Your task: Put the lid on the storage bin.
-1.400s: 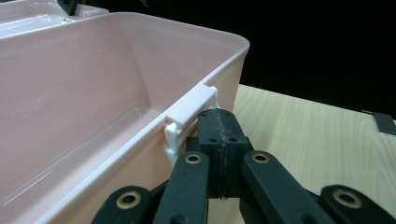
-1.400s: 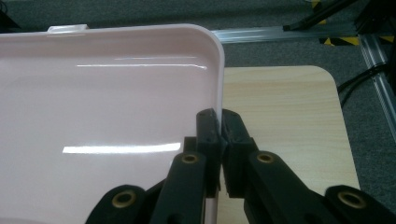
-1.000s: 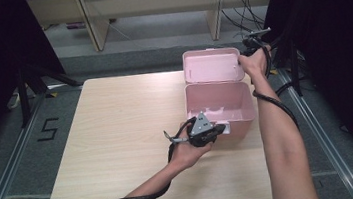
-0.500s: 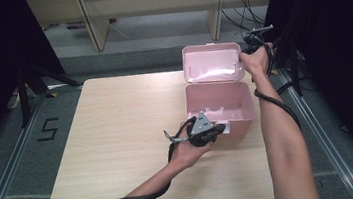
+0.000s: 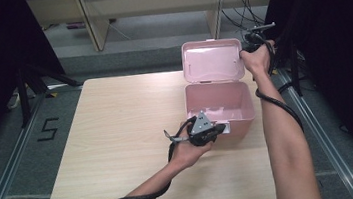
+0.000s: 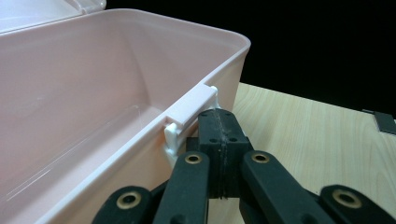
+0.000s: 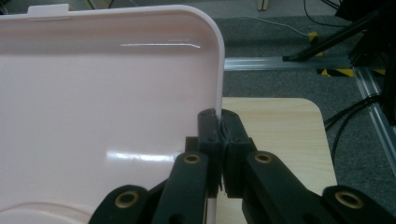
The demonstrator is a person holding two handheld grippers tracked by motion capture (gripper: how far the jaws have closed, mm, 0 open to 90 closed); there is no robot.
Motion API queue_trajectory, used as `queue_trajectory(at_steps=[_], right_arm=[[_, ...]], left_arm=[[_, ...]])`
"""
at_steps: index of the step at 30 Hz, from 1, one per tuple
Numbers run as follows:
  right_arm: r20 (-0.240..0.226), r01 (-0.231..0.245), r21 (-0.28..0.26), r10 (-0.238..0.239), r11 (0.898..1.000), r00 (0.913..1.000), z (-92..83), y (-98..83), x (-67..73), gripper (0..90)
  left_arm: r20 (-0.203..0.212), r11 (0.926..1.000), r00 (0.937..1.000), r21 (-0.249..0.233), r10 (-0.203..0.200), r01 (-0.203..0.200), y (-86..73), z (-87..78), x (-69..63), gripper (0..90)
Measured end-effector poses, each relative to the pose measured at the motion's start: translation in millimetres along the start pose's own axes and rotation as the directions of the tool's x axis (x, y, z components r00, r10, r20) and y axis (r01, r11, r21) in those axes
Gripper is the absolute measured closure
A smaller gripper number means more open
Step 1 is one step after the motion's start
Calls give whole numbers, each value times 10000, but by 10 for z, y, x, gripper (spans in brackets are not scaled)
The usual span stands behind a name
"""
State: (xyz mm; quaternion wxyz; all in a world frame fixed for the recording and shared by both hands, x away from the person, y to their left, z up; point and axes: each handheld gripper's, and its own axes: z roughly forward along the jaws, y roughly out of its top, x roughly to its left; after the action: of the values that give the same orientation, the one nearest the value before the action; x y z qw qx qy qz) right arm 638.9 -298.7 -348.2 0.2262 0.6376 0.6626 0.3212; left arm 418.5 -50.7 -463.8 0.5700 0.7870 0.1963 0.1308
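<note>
Left gripper [image 5: 207, 131]: my jaws closed, empty, beside the pink box [image 5: 218, 106] latch [image 6: 191, 112].
Right gripper [image 7: 223, 126]: my jaws grip the lid [image 7: 102, 107] edge.

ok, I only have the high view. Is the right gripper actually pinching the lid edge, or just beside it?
Observer: Pinching. The right gripper is shut on the side edge of the lid.
Operator: And the left one, is it on the box?
Observer: The left gripper is shut, its tips just below the white latch on the front wall of the box; whether it grips anything I can't tell.
Operator: Anything inside?
Observer: The part shown looks empty.
</note>
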Motion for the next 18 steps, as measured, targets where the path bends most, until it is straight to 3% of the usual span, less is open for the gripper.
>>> queue_trajectory(at_steps=[12, 13, 15, 18], right_arm=[[12, 182, -149, -181, 9997, 9998, -84, 19, 16, 897], [-61, -247, -234, 246, 9994, 9997, -88, 16, 47, 897], [39, 226, -185, -225, 9996, 9997, -107, 18, 20, 897], [-16, 144, -223, -145, 9996, 9999, -120, 18, 24, 898]], left_arm=[[30, 9999, 10000, -118, 31, -30, 3, 13, 11, 898], [1, 10000, 10000, -83, 24, -24, 4, 10, 10, 898], [41, 9999, 10000, -130, 23, -22, 3, 15, 13, 897], [36, 9999, 10000, -133, 10, -10, 5, 16, 14, 898]])
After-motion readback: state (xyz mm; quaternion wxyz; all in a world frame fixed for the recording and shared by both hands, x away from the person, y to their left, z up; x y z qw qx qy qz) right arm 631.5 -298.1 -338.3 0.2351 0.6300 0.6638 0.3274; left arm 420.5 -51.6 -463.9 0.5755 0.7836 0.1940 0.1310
